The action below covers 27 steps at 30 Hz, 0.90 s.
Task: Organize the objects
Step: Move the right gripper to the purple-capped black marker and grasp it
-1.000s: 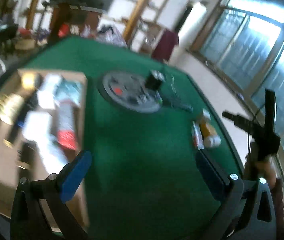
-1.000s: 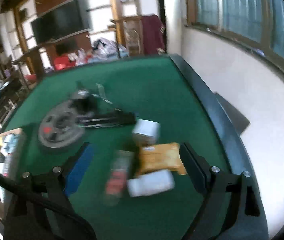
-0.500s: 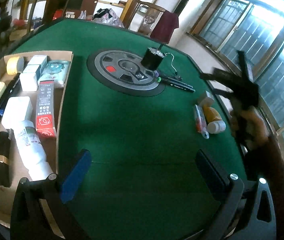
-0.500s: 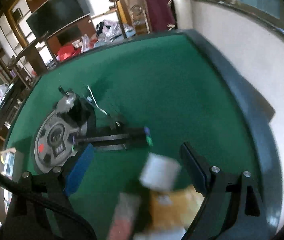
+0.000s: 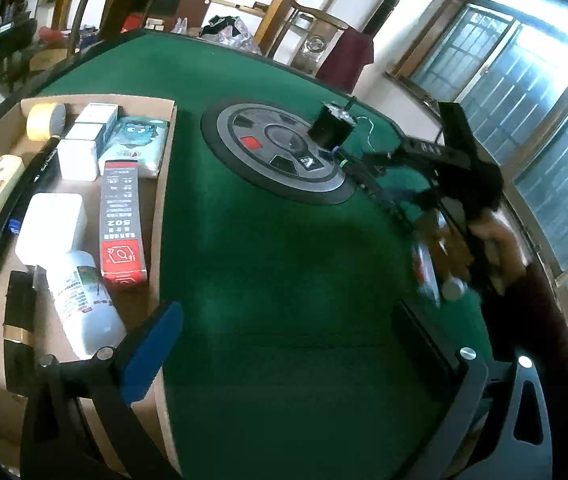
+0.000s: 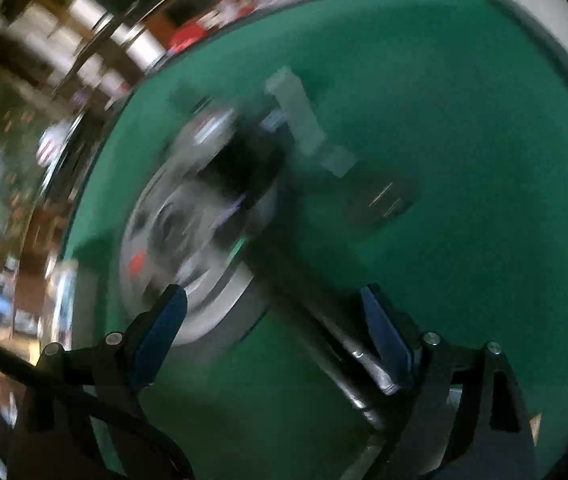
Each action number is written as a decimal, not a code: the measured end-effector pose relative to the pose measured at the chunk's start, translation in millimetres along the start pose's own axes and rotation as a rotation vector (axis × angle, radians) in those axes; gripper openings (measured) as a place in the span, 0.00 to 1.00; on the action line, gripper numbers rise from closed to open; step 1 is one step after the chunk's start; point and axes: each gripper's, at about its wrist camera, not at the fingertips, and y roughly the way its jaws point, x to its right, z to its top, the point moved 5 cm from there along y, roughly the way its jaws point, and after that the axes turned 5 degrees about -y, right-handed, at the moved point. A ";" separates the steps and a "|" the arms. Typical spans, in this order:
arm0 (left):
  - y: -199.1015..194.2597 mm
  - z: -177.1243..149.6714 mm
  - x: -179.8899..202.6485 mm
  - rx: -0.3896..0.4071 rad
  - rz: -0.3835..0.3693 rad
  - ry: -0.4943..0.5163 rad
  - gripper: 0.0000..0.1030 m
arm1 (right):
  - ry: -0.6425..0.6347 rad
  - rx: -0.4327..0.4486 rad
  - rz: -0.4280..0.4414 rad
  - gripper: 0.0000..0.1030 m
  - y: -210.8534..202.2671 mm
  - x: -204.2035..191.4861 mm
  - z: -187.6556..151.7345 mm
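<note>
While most of the clutter already sits in the cardboard tray (image 5: 166,148) at the left of the green table (image 5: 276,280), I judge the sorting more than half done. Inside the tray I see a red-and-grey box (image 5: 121,220), a white bottle (image 5: 84,304), white boxes (image 5: 78,152), a tissue pack (image 5: 138,144), a tape roll (image 5: 44,120), a black pen-like stick (image 5: 20,204) and a dark case (image 5: 18,320).

What is left lies at the right edge: a small blurred cluster (image 5: 444,264) with something orange and a white cap, too smeared to name. A long black tool (image 6: 348,344) runs from the round centre plate (image 5: 280,156), where a black cylinder (image 5: 330,126) stands, toward that cluster.

My right gripper (image 6: 276,336) hovers over that tool, fingers spread wide and empty; the tool passes between them, but heavy blur hides whether they touch it. My left gripper (image 5: 284,344) hangs over bare felt near the tray, fingers wide, holding nothing.
</note>
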 end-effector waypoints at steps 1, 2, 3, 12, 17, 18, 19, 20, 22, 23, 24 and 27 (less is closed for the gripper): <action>1.0 -1.1 0.9 -0.003 -0.006 0.002 0.98 | -0.021 -0.013 0.028 0.87 -0.2 -10.8 -11.9; 1.9 -2.2 2.0 -0.008 -0.014 0.003 0.98 | -0.042 -0.030 0.055 0.87 1.0 -21.0 -22.7; 1.5 -3.5 4.2 -0.004 -0.016 0.010 0.98 | -0.062 -0.062 0.099 0.87 3.1 -34.4 -37.7; -1.7 -12.4 17.1 -0.031 -0.066 0.030 0.98 | -0.088 0.103 -0.028 0.87 -40.6 -49.9 -64.2; 2.6 -13.7 22.1 -0.057 -0.091 0.006 0.98 | -0.052 0.109 -0.227 0.87 -37.8 -32.7 -40.6; 1.0 -13.0 22.9 -0.056 -0.090 0.007 0.98 | -0.036 0.102 -0.251 0.86 -30.1 -31.7 -37.7; -2.5 -10.4 23.2 -0.047 -0.087 0.013 0.98 | -0.021 0.089 -0.255 0.85 -21.2 -31.6 -35.3; -6.5 -6.2 22.9 -0.031 -0.080 0.021 0.98 | -0.014 0.076 -0.259 0.84 -16.5 -29.2 -36.5; -22.3 11.5 22.5 0.037 -0.034 0.053 0.98 | -0.001 0.053 -0.329 0.76 1.3 -28.2 -29.6; -31.1 25.7 23.1 0.080 -0.013 0.078 0.98 | -0.016 0.065 -0.365 0.72 2.0 -29.9 -27.5; -35.0 34.6 24.4 0.102 -0.005 0.097 0.98 | -0.040 0.078 -0.383 0.60 5.5 -33.5 -23.5; -30.9 75.0 32.0 0.132 0.012 0.200 0.98 | -0.074 0.101 -0.467 0.30 9.8 -34.0 -19.6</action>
